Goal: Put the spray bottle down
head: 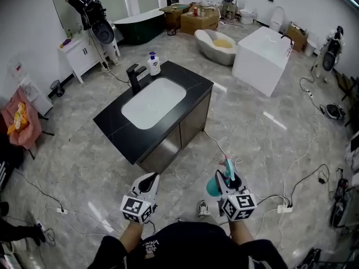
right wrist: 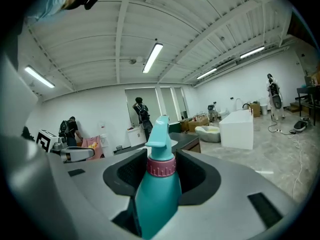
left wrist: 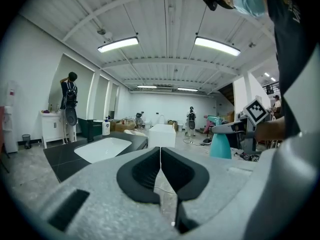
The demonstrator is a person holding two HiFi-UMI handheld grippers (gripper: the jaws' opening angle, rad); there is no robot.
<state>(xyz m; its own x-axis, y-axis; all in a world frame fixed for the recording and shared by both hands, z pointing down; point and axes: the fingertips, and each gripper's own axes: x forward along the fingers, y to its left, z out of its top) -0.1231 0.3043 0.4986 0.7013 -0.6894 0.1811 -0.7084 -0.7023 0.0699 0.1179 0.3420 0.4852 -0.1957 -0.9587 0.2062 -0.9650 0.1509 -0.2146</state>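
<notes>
Grip first: the right gripper [right wrist: 159, 170] is clamped on the neck area of the teal plastic spray bottle with the pink collar ring [right wrist: 156, 186]. Its dark pads hug both sides of the bottle and the nozzle sticks up between them. From the head view the bottle [head: 214, 187] hangs in the air close to the person's body, over the grey marble floor [head: 252, 133] and not over any surface. The left gripper [left wrist: 160, 166] floats just beside it with its jaws pressed together on nothing, so it's basically along for the ride. My read is that this is the carrying stage, with the put-down itself not started. The obvious landing spot, as far as I can guess, is the black vanity counter [head: 112, 122] with the white sink basin [head: 154, 102], and that sits well apart from the bottle right now. So the next move probably needs the person to close that gap and aim for bare dark top instead of the basin. It also has to stay clear of the black faucet [head: 134, 77] and the white pump bottle [head: 153, 64] at the far edge. Then lower the bottle upright until its base sits flat, and only then let the jaws go.
</notes>
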